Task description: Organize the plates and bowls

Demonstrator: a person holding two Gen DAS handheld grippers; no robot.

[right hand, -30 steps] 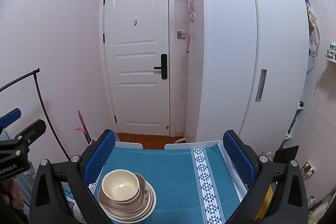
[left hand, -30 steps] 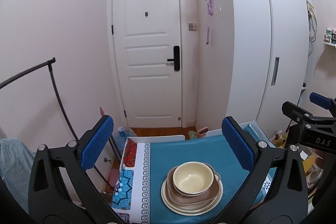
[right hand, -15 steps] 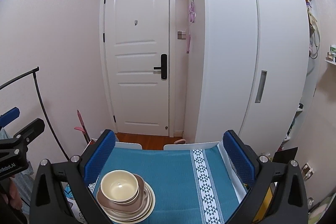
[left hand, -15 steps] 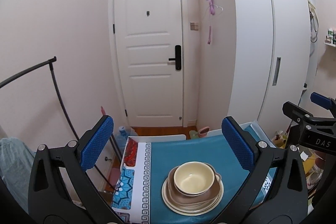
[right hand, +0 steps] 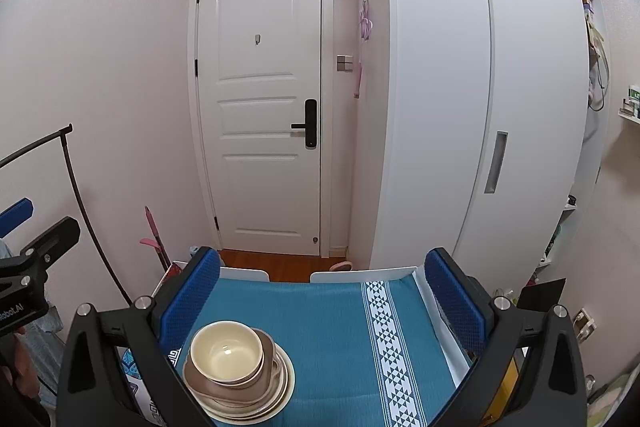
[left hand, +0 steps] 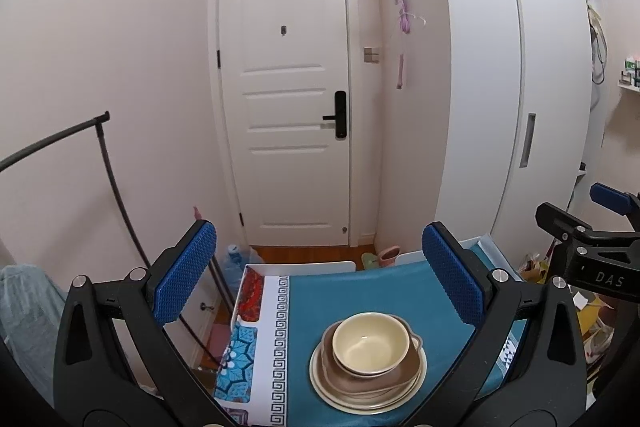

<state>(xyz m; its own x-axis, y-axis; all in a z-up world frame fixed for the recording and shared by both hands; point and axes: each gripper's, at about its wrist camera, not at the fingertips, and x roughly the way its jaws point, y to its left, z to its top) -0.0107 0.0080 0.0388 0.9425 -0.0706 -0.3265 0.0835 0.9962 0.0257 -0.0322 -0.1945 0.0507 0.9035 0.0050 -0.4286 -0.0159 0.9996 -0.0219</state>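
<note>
Stack (left hand: pixel 368 367) of plates and bowls is sitting on the teal cloth (right hand: pixel 328 319), low and ahead of both my claws. Left claw (left hand: pixel 318 275) is hanging almost straight over it, wide open, empty; right claw (right hand: pixel 322 297) is also gaping empty, with the stack off its left finger, so left looks nearer. Round stack, no long axis. Cream plate (left hand: pixel 360 401) at bottom, brown dishes, cream bowl (left hand: pixel 370 343) sitting upright on top.

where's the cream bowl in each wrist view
Left wrist: the cream bowl sits low and right of centre, on top of the stacked plates.
Right wrist: the cream bowl sits low and left, beside the left finger.
Shared landmark: the white door behind the table.
</note>
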